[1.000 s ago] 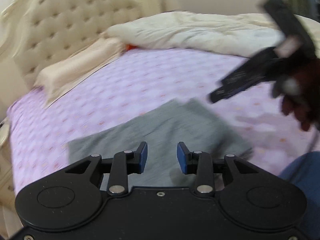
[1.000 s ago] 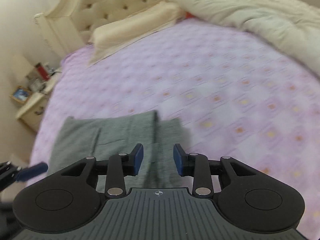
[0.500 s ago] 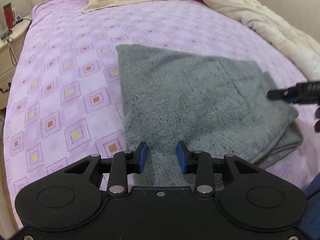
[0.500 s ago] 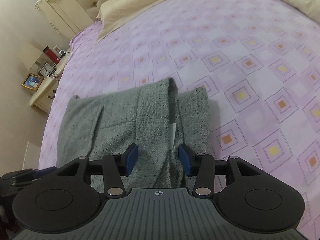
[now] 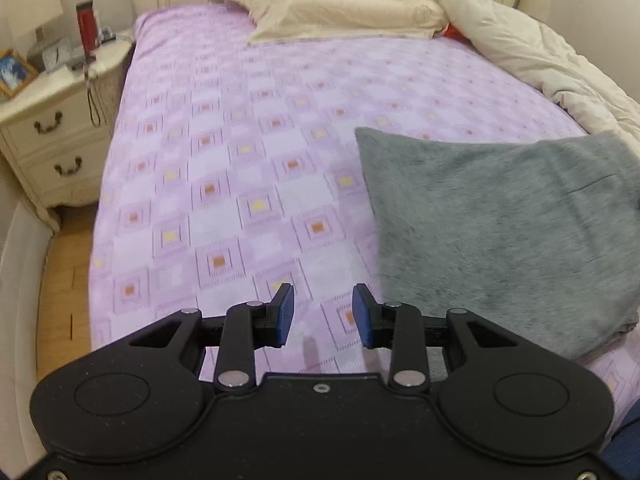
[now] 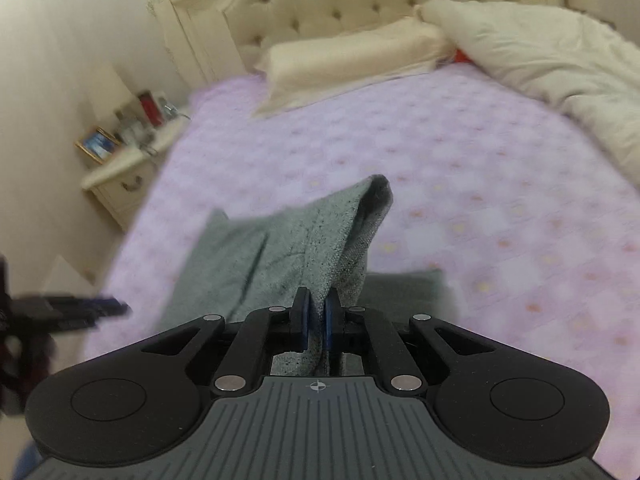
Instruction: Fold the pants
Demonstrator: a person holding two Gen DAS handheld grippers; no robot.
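Grey, flecked knit cloth fills the middle of what we see: a pair of folded grey knit pants (image 6: pixel 280 252) lying on a lilac bedsheet patterned with small orange and yellow squares (image 5: pixel 224 184). From the right wrist camera, our right gripper (image 6: pixel 315 322) has its two blue-padded jaws closing tightly on a fold of the pants, and the pinched cloth rises off the bed in a tent-like ridge running away from the jaws, while the rest of the garment lies flat on the sheet to the left and just behind. At the far left edge of that view, blurred, our left gripper (image 6: pixel 108 306) reaches in above the sheet, beside the pants

From the left wrist camera, the left gripper (image 5: pixel 323 312) hangs over bare sheet with its jaws partly apart and nothing between them. The pants (image 5: pixel 504 232) lie to its right, near but not touching it, as a flat folded slab near the bed's near edge

At the head of the bed we see a cream tufted headboard (image 6: pixel 360 4), a long cream satin pillow (image 5: pixel 340 12) and a bunched cream duvet (image 5: pixel 540 52) along the right side. A cream nightstand with drawers (image 5: pixel 48 132) stands left of the bed, carrying a red bottle (image 5: pixel 86 26) and a framed picture (image 5: pixel 12 72)
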